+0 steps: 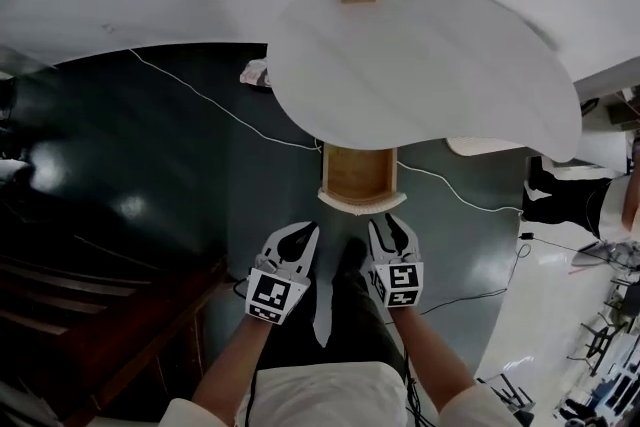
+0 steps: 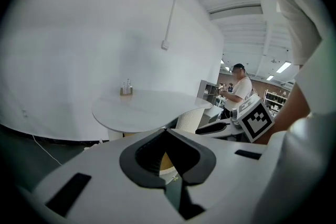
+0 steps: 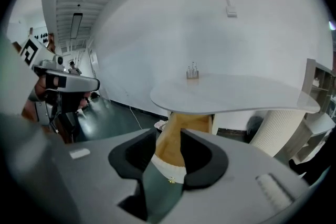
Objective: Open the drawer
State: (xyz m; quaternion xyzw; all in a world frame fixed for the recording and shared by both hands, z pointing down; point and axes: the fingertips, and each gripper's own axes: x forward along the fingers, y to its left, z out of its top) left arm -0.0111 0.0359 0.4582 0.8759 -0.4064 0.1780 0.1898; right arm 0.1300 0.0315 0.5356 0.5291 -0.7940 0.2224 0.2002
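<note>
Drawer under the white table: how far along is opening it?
Done: the drawer stands pulled out from under the table, with its wooden inside showing. In hand: nothing. The left gripper, jaws together, and the right gripper, jaws apart, both sit short of the drawer's white front, touching nothing. Left: probably nothing, unless it should come out farther.
</note>
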